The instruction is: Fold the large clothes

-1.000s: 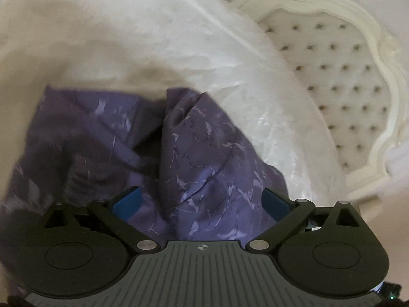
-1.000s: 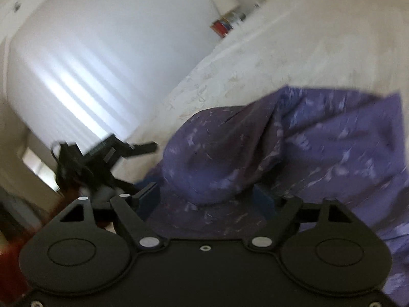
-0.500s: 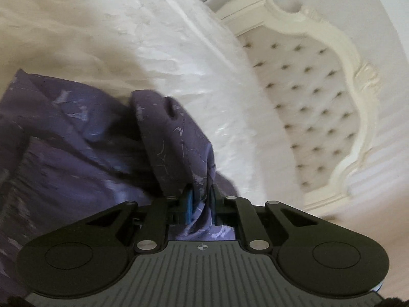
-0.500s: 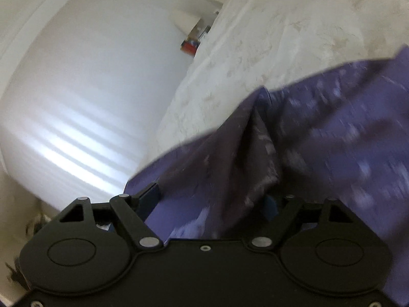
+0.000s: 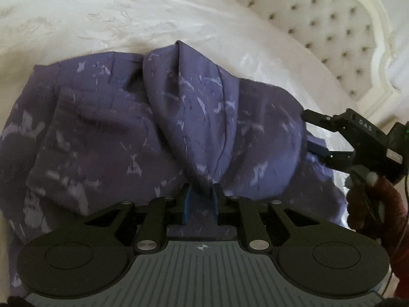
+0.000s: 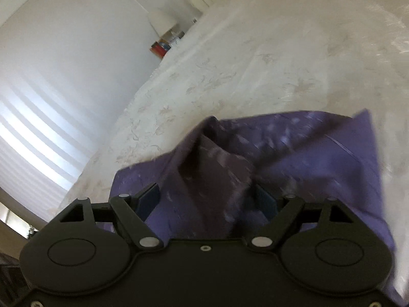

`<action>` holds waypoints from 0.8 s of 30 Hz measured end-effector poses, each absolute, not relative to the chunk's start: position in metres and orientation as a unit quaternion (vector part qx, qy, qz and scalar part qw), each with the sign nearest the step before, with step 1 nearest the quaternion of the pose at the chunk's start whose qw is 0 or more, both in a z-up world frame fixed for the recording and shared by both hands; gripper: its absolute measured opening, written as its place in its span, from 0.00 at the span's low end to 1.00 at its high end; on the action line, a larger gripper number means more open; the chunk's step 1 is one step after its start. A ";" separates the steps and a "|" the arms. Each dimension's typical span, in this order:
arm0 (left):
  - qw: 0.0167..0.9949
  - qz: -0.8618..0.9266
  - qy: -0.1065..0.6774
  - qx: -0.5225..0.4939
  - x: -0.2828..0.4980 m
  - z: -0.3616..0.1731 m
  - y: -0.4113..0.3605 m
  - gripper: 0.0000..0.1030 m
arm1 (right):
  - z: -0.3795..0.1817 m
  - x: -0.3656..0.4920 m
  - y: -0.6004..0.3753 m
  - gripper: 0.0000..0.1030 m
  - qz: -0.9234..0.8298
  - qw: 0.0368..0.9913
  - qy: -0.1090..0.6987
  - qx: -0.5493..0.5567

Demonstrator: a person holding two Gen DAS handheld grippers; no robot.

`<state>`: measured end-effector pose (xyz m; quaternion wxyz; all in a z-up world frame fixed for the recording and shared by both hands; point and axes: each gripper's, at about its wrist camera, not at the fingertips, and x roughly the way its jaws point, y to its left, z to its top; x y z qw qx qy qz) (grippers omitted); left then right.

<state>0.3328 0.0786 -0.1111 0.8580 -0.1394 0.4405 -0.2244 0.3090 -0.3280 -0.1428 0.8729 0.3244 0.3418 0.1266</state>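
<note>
A large purple garment point(image 5: 127, 133) with pale streaks lies bunched on a white bedspread point(image 5: 127, 18). My left gripper point(image 5: 201, 199) is shut on a raised fold of the garment, which fans up from between its blue pads. In the right wrist view the garment point(image 6: 306, 158) lies under and between the fingers of my right gripper point(image 6: 208, 199), whose jaws stand wide apart around a dark ridge of cloth. The right gripper also shows in the left wrist view point(image 5: 329, 138) at the garment's right edge, jaws apart.
A cream tufted headboard point(image 5: 332, 25) stands at the back right in the left wrist view. In the right wrist view the bedspread point(image 6: 255, 64) stretches away to a white wall point(image 6: 76, 64), with a lamp and books point(image 6: 163, 43) on a far bedside stand.
My left gripper closed on a fold of the garment and holds it. The right gripper stayed open over the cloth and both views swung across the bed.
</note>
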 end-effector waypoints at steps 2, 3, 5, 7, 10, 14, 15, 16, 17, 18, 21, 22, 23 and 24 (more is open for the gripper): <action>0.856 -0.232 0.433 -0.161 0.329 -0.107 0.088 0.25 | -0.141 0.291 -0.331 0.81 0.129 0.876 0.327 0.331; 0.857 -0.235 0.425 -0.172 0.328 -0.103 0.093 0.31 | -0.141 0.283 -0.332 0.81 0.130 0.876 0.323 0.334; 0.866 -0.230 0.405 -0.181 0.330 -0.095 0.099 0.41 | -0.139 0.280 -0.332 0.81 0.137 0.873 0.321 0.341; 0.874 -0.214 0.396 -0.186 0.338 -0.090 0.104 0.49 | -0.142 0.272 -0.327 0.82 0.150 0.863 0.326 0.354; 0.871 -0.196 0.394 -0.218 0.355 -0.089 0.108 0.51 | -0.147 0.268 -0.316 0.82 0.166 0.851 0.338 0.366; 0.854 -0.192 0.417 -0.245 0.373 -0.103 0.098 0.51 | -0.150 0.269 -0.299 0.82 0.178 0.849 0.339 0.364; 0.852 -0.189 0.420 -0.248 0.376 -0.105 0.096 0.51 | -0.151 0.269 -0.294 0.82 0.179 0.848 0.338 0.366; 0.852 -0.188 0.420 -0.250 0.377 -0.106 0.095 0.51 | -0.150 0.265 -0.293 0.82 0.182 0.848 0.337 0.367; 0.851 -0.190 0.419 -0.254 0.378 -0.108 0.093 0.50 | -0.150 0.265 -0.290 0.83 0.184 0.847 0.336 0.368; 0.850 -0.194 0.417 -0.258 0.378 -0.109 0.096 0.49 | -0.150 0.268 -0.287 0.83 0.185 0.848 0.337 0.366; 0.854 -0.188 0.410 -0.258 0.378 -0.109 0.096 0.07 | -0.146 0.269 -0.282 0.44 0.174 0.858 0.341 0.341; 0.858 -0.188 0.404 -0.257 0.376 -0.105 0.097 0.06 | -0.143 0.267 -0.283 0.22 0.171 0.863 0.342 0.331; 0.861 -0.195 0.391 -0.260 0.373 -0.100 0.099 0.06 | -0.139 0.267 -0.282 0.17 0.166 0.867 0.341 0.323; 0.867 -0.203 0.375 -0.257 0.368 -0.093 0.101 0.06 | -0.134 0.264 -0.282 0.17 0.166 0.872 0.335 0.315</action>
